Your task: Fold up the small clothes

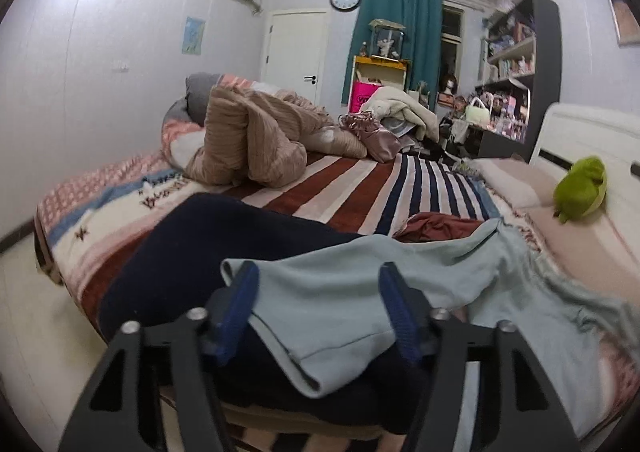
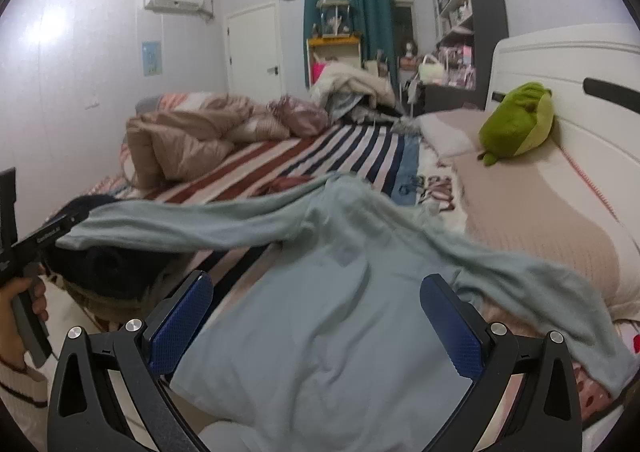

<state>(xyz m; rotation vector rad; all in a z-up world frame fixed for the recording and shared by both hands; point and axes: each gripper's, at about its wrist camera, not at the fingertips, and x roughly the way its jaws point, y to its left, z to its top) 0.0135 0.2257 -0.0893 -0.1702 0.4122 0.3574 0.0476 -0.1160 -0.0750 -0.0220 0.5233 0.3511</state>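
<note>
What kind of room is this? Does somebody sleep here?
Most likely a bedroom where someone sleeps. There is a bed with a striped blanket, a rumpled tan quilt piled on it, and a green plush toy by the white headboard.

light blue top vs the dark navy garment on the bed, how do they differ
The light blue top is pale and spread out with its sleeves flung wide; the dark navy garment is near black and lies in a compact heap. The top overlaps the navy garment, which lies partly beneath it. Both rest on the striped bedspread.
</note>
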